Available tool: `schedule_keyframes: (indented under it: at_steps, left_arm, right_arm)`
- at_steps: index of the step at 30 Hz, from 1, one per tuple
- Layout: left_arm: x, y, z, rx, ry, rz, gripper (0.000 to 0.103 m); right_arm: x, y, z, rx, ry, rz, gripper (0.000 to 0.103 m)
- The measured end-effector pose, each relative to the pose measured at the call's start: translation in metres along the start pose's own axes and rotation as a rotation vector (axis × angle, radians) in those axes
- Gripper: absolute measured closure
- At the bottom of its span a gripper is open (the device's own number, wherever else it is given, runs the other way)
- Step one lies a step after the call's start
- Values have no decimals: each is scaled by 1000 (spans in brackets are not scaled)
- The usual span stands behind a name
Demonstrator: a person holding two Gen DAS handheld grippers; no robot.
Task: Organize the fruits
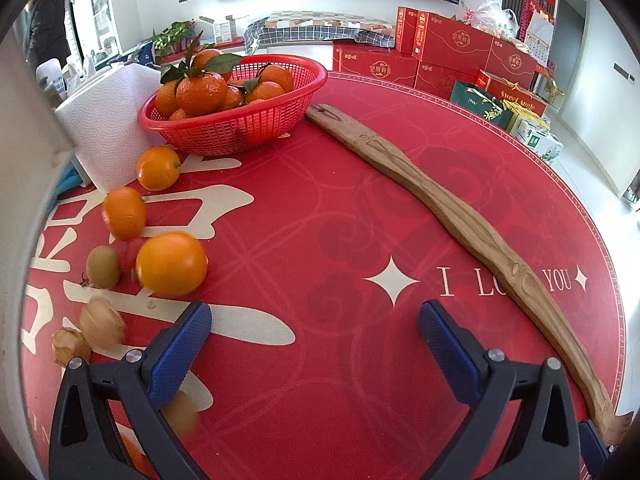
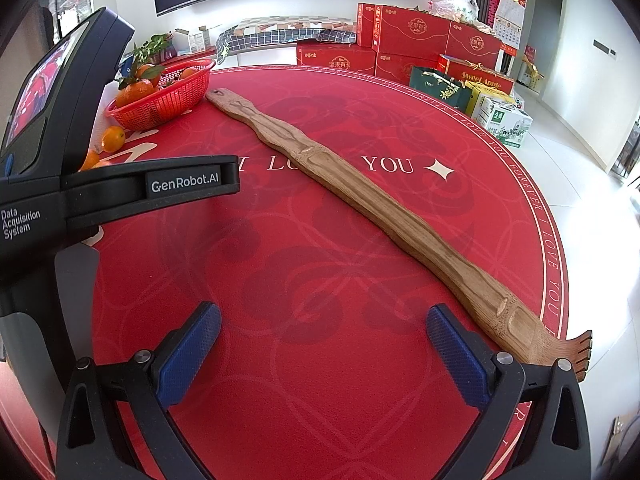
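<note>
A red mesh basket (image 1: 240, 128) full of leafy mandarins (image 1: 202, 92) stands at the table's far left; it also shows in the right wrist view (image 2: 160, 104). Loose fruit lies in a row in front of it: three oranges (image 1: 171, 264) (image 1: 124, 213) (image 1: 158, 168), a kiwi (image 1: 103, 267) and two papery husked fruits (image 1: 102, 322). Another blurred fruit (image 1: 180, 416) sits behind my left finger. My left gripper (image 1: 316, 344) is open and empty, just right of the fruit row. My right gripper (image 2: 324, 340) is open and empty over the bare mat.
A long wooden back scratcher (image 1: 440, 200) lies diagonally across the round red table mat (image 1: 320, 240). A white paper towel roll (image 1: 108, 120) stands left of the basket. Red gift boxes (image 1: 440, 52) are stacked beyond the table. The left gripper's body (image 2: 60, 184) fills the right view's left side.
</note>
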State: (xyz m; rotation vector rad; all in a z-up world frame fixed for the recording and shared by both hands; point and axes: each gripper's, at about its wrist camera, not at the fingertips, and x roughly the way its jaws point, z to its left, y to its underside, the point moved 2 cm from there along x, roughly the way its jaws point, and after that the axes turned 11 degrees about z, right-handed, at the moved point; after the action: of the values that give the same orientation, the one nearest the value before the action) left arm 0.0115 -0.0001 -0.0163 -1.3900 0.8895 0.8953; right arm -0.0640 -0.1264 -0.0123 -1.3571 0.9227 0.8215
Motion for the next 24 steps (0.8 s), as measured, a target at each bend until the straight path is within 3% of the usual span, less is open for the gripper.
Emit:
schedule_keyframes:
  at_steps: [24]
  left_arm:
    - [0, 0, 0, 0, 0, 0, 0]
  right_arm:
    - [2, 2, 1, 0, 0, -3, 0]
